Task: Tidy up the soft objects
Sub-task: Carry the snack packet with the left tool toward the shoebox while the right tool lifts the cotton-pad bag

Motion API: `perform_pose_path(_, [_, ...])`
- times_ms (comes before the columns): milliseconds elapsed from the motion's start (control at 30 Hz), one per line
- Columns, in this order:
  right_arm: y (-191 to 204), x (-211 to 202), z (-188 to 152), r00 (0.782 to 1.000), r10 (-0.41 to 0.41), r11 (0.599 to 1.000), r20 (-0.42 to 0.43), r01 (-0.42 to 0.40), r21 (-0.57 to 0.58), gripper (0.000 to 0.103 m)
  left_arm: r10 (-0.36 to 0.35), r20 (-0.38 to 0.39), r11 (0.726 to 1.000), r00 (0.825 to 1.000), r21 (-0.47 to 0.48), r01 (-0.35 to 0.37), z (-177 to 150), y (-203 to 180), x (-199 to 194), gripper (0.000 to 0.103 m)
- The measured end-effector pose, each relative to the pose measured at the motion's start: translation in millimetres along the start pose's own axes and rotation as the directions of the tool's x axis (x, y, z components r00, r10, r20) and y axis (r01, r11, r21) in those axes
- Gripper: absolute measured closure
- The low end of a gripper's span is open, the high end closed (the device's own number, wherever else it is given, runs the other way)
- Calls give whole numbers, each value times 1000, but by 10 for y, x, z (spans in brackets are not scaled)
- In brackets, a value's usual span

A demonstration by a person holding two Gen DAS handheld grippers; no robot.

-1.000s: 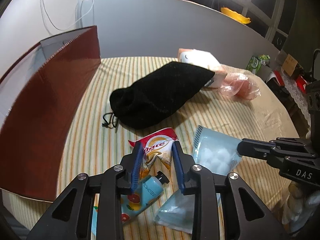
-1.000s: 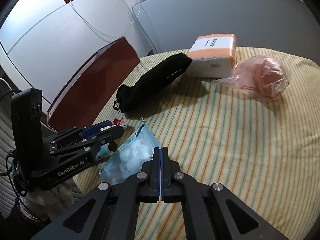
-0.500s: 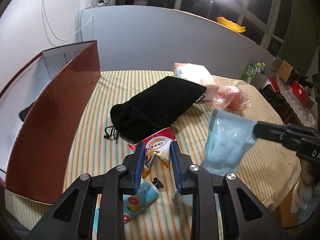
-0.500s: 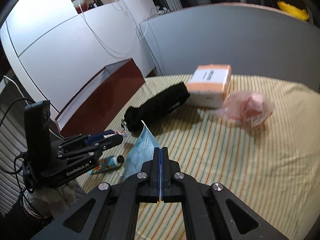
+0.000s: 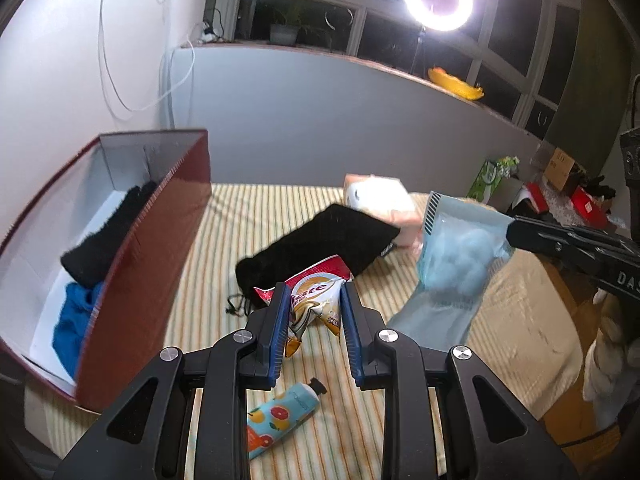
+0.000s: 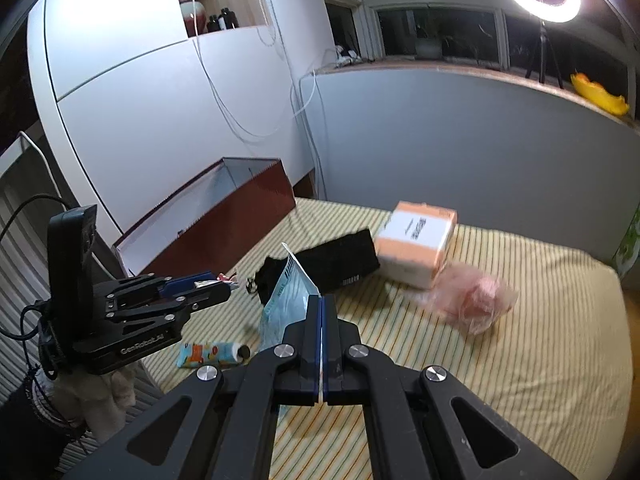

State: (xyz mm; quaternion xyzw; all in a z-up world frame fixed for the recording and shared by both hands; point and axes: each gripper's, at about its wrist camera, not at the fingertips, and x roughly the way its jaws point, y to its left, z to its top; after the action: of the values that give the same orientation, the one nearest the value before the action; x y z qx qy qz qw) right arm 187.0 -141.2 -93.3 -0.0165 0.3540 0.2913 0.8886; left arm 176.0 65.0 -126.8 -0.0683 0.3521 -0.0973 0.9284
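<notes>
My left gripper [image 5: 314, 310] is shut on a red and white snack bag [image 5: 316, 300], which hangs crumpled between the blue pads above the striped table [image 5: 224, 240]. To its right, my right gripper [image 5: 514, 232] is shut on the top edge of a light-blue bag of cotton balls [image 5: 456, 256], held in the air. In the right wrist view that bag [image 6: 286, 304] hangs left of the closed right gripper [image 6: 322, 300], and the left gripper [image 6: 224, 288] is at the left.
An open dark red box [image 5: 160, 260] at the left holds a black cloth [image 5: 104, 240] and a blue cloth [image 5: 76, 320]. On the table lie a black drawstring pouch [image 5: 320, 244], an orange-white tissue pack [image 6: 416, 240], a pink item in clear plastic [image 6: 476, 296] and a fruit-print tube [image 5: 280, 416].
Both grippers have risen. The cotton-ball bag has come up off the table in the right gripper, and the snack bag has lifted clear of the tube in the left one.
</notes>
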Motion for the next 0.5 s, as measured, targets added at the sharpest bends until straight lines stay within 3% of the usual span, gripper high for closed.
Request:
perform_pose_path(233, [203,-78,404,998,-8,997,62,13,-72,103,27,79,999,997,-22,-25,192,243,-329,79])
perform_pose_path(500, [632,68,1025,992,22,988,128,-2,-157,103,138,133,988,982,-83,-128,300,835,-603,79])
